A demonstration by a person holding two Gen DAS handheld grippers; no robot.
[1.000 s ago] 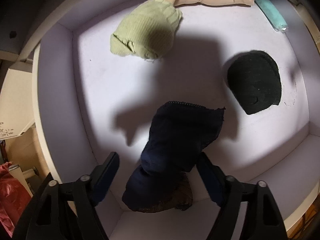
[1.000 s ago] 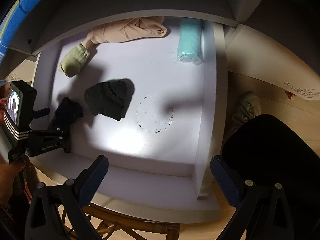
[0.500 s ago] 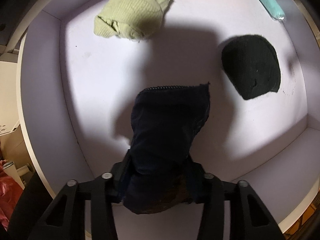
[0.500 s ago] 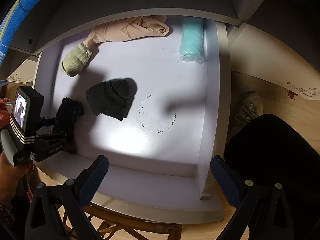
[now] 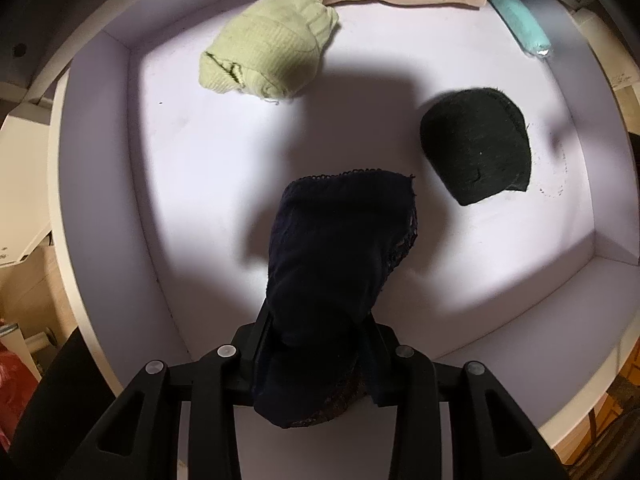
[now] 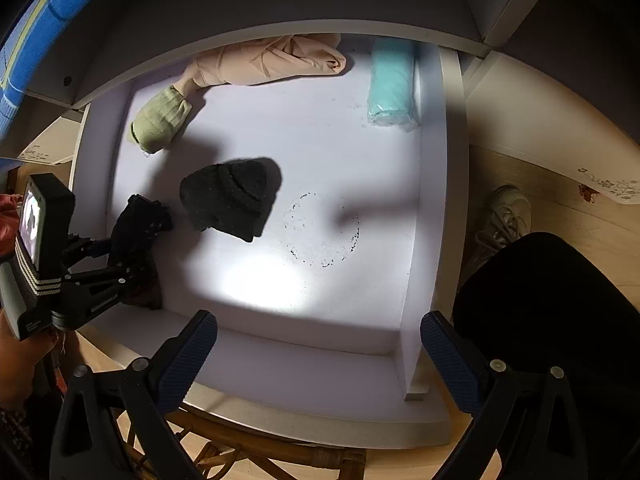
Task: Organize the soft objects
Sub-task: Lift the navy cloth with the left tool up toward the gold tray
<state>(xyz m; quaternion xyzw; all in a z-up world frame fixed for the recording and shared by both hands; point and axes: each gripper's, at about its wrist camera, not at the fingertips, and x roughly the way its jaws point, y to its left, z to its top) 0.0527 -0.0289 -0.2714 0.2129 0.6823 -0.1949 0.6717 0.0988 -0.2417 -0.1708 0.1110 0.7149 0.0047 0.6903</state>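
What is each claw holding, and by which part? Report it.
The left claw is shut on the dark lace-trimmed garment, pinching its bunched near end; the scalloped edge lies farther out. The right claw is open and holds nothing.

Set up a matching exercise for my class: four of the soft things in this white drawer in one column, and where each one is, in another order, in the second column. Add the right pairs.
Things
1. dark lace garment
2. green knit sock
3. black knit hat
4. turquoise roll

Places
A. against the drawer's right wall, at the back
B. lying near the middle of the drawer floor
C. clamped in the left gripper
D. back left, beside the beige cloth

Pairs: 1-C, 2-D, 3-B, 4-A
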